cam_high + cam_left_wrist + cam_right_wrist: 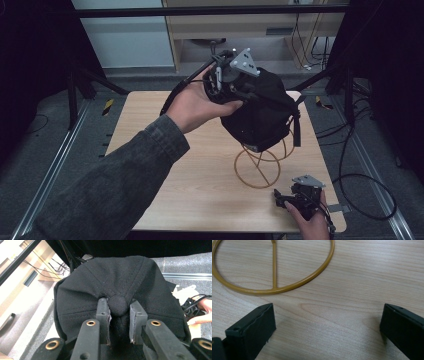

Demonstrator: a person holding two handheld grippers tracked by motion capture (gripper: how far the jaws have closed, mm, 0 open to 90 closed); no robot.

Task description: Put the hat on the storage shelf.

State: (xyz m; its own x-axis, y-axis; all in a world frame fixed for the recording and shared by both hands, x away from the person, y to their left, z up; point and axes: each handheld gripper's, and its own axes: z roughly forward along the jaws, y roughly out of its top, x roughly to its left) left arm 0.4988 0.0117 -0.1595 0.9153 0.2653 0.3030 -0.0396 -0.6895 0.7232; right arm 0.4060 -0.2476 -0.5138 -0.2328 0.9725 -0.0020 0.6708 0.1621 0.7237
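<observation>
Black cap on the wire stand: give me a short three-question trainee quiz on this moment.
1. True or false: the left gripper is shut on the button at the top of the black cap.
2. What does the cap sit over? A) a bowl B) a gold wire stand C) a box
3. In what state is the right gripper, and what lies under it?

Key: 1 true. 2 B. 3 Open, holding nothing, above the bare wooden table near the stand's base ring.
</observation>
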